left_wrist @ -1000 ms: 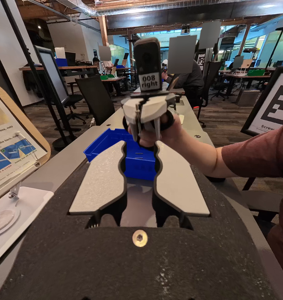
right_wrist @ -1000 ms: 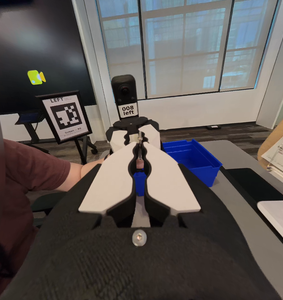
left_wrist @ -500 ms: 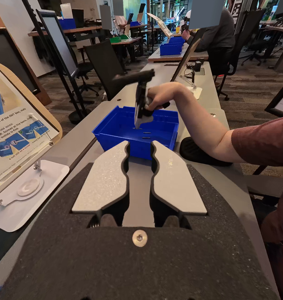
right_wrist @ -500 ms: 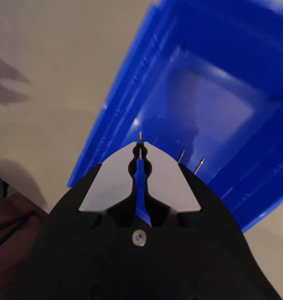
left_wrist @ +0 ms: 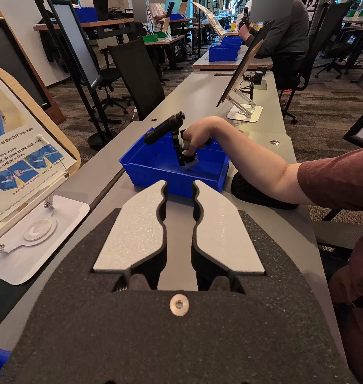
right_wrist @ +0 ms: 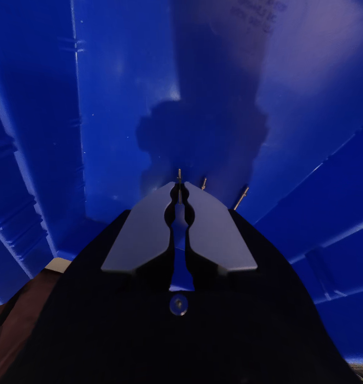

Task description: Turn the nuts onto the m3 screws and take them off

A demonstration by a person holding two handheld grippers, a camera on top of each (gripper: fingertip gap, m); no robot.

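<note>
Blue bin point(right_wrist: 122, 104) | I'd lowered right tongs point(right_wrist: 179, 184), clamped on screw point(right_wrist: 179, 187), inside | left tongs point(left_wrist: 179, 185) apart, outside | drop-off likely next.

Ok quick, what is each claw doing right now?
Left claw: open, holding nothing, above the table.
Right claw: shut on a screw, down inside the blue bin.

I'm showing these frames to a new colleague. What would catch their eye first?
Probably the blue bin on the grey table, with the right gripper dipped into it. Up close, that gripper pinches a thin screw at its fingertips, above two screws on the bin floor. The left gripper hangs open, empty.
</note>
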